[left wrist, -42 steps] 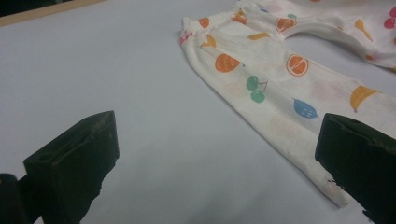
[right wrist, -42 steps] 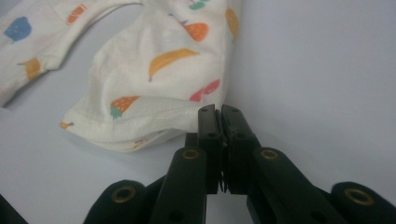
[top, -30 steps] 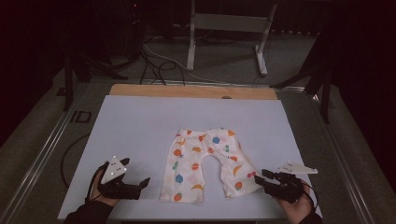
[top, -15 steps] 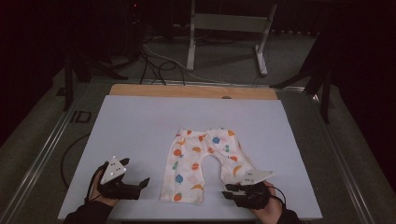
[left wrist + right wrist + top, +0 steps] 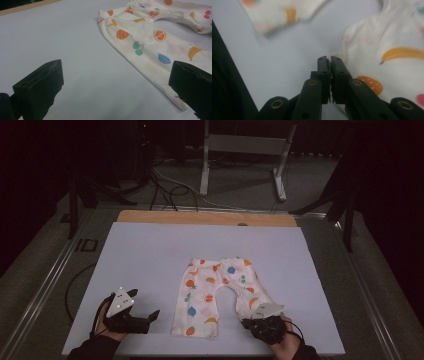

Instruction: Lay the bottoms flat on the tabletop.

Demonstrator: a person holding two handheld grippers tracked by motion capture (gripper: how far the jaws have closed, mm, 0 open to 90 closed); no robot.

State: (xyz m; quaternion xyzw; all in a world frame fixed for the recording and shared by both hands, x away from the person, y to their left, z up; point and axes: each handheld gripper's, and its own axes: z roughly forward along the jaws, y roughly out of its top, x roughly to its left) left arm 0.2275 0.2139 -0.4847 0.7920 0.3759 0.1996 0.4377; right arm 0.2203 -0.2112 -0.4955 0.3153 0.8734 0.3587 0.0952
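A small pair of fruit-print trousers [image 5: 218, 296] lies flat on the white tabletop [image 5: 150, 260], waistband toward the far edge and the two legs splayed toward the person, so each leg's long axis runs from the middle of the sheet down toward one hand. The right tongs [image 5: 248, 322] sit at the hem of the trouser leg on the person's right; their jaws have just been closing and now stand all but together, and in the right gripper view the right tongs [image 5: 329, 59] meet at the very edge of the cloth, which appears pinched between the pads, though how much fabric they have caught is hard to tell. The left tongs [image 5: 151, 315] rest on the bare sheet just beside the other leg's hem, jaws spread wide and holding nothing; the left gripper view shows that leg running away from its right-hand jaw. The left tongs would need a short sideways reach toward the garment to take the nearer hem.
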